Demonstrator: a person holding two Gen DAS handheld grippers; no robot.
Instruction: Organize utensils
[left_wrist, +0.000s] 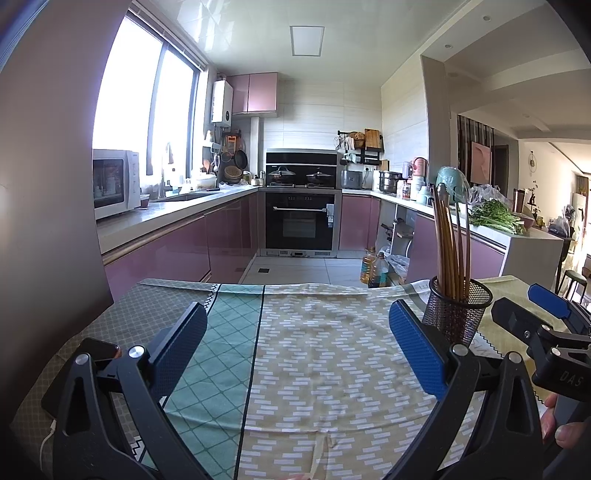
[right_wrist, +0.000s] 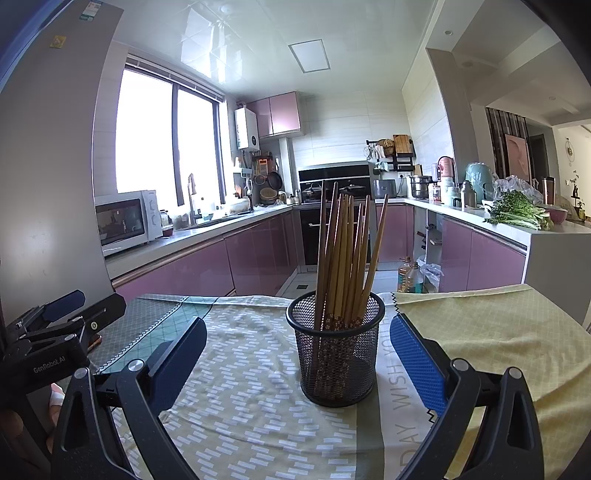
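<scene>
White lettering "GenRobot.AI" is printed on the black body of the left gripper (right_wrist: 59, 306), seen at the left edge of the right wrist view, left of the right gripper's fingers.

Pale letters "DAS" stand on the black body of the right gripper (left_wrist: 550, 321), seen at the right edge of the left wrist view; any further letters are cut off.

Grey capitals "DAY WISH YOU" run along a pale band of the patterned tablecloth (right_wrist: 400, 402), between the black wire-mesh holder (right_wrist: 335, 365) and the right gripper's right-hand finger; the first word is partly hidden.

Stickers on the tall grey refrigerator (right_wrist: 55, 110), far left, are too small to read.
</scene>
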